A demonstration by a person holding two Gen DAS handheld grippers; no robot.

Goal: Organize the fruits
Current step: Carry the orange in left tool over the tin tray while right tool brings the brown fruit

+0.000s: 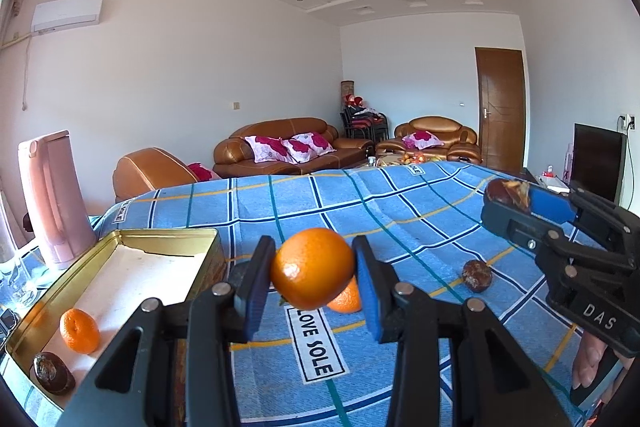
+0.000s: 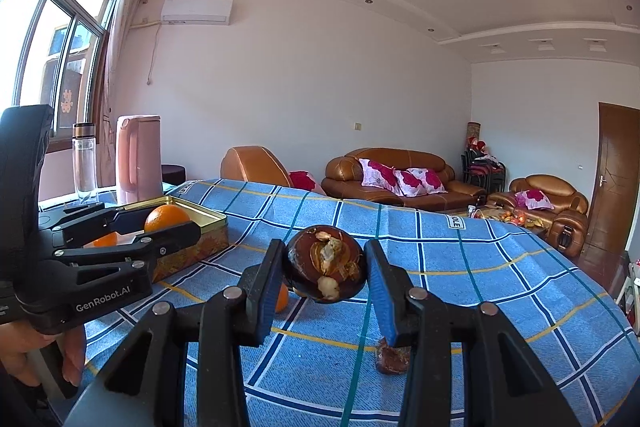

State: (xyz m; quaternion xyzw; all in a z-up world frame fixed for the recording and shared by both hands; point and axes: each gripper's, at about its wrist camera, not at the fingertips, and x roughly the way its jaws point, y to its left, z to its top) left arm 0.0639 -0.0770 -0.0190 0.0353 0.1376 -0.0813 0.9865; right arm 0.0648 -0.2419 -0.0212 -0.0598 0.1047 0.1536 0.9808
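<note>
- Gripping an orange between its two blue pads, the left gripper holds the fruit lifted above the blue checked tablecloth, its jaws closed onto the fruit's sides.
- Behind that fruit, a second orange lies on the cloth, mostly hidden, with only its lower right edge showing.
- Left of the gripper stands a gold tin, its near end cut off by the gripper's frame; a small orange and a dark brown fruit lie inside it.
- The right gripper is clamped on a dark brown fruit with a broken, peeling rind, held clear of the cloth.
- Another brown fruit lies on the cloth below, partly covered by the right finger; its kind is hard to make out.
- A pink jug stands beyond the tin, near the table's far left edge.
</note>
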